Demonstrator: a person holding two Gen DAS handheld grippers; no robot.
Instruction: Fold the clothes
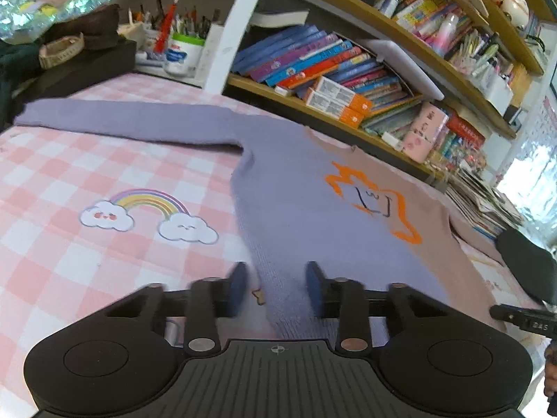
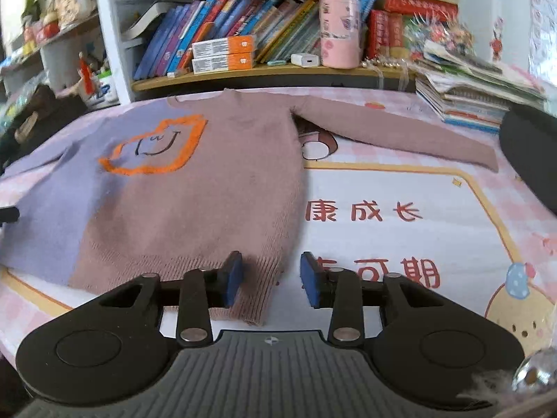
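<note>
both grippers, left (image 1: 275,289) and right (image 2: 271,278), hover spread open over the flat sweater's (image 2: 195,195) hem.

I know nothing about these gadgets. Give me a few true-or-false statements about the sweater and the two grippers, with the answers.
1. The two-tone lilac and dusty-pink knit sweater lies spread flat on the pink checked table cover. True.
2. The left gripper is clamped on the hem. False: its jaws stand apart, holding nothing.
3. Both sleeves are folded across the chest. False: the lilac sleeve and the pink sleeve stretch outward.
4. The right gripper is open at the ribbed hem's corner. True.
5. An orange outlined figure marks the chest. True.
</note>
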